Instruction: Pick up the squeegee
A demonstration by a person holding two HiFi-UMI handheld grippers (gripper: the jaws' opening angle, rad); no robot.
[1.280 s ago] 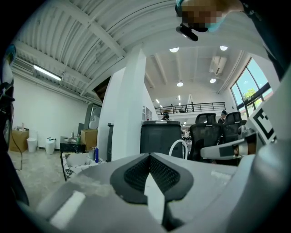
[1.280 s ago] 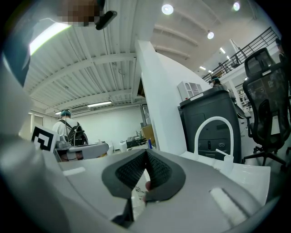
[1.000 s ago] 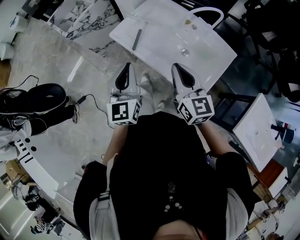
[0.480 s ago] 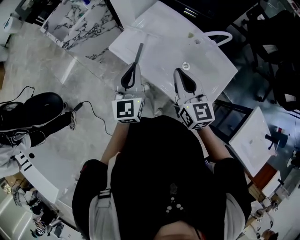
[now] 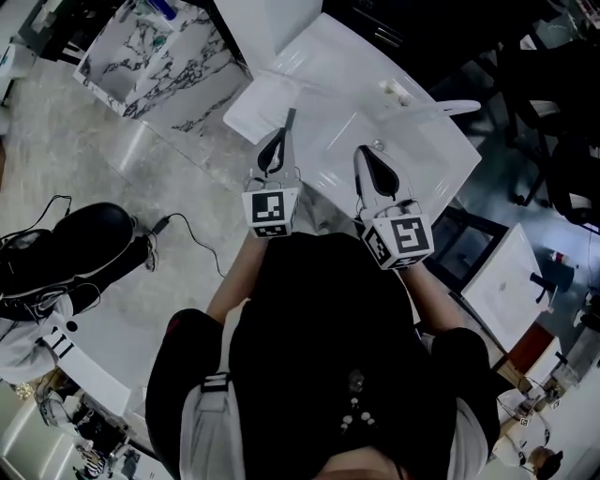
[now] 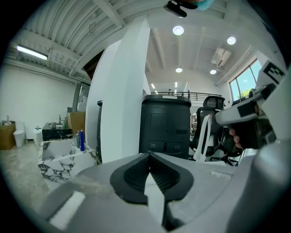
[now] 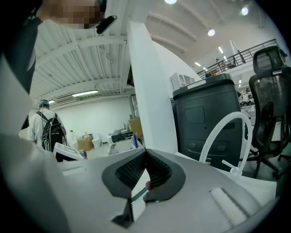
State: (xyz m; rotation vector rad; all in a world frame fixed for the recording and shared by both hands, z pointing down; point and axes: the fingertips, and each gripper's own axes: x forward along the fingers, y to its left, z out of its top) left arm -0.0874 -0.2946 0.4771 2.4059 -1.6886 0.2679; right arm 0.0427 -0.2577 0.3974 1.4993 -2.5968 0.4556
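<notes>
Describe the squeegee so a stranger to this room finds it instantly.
Find the white sink top with the arched white faucet. On its flat left ledge, just beyond the shut left gripper, lies the squeegee: a thin, straight dark grey bar, the only long dark thing lying on that white surface.

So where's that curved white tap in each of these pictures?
Head view: white tap at upper right.
Left gripper view: tap right of centre, beside the dark bin.
Right gripper view: tap arching large at right.
Shared landmark: tall white panel, left of it.
</notes>
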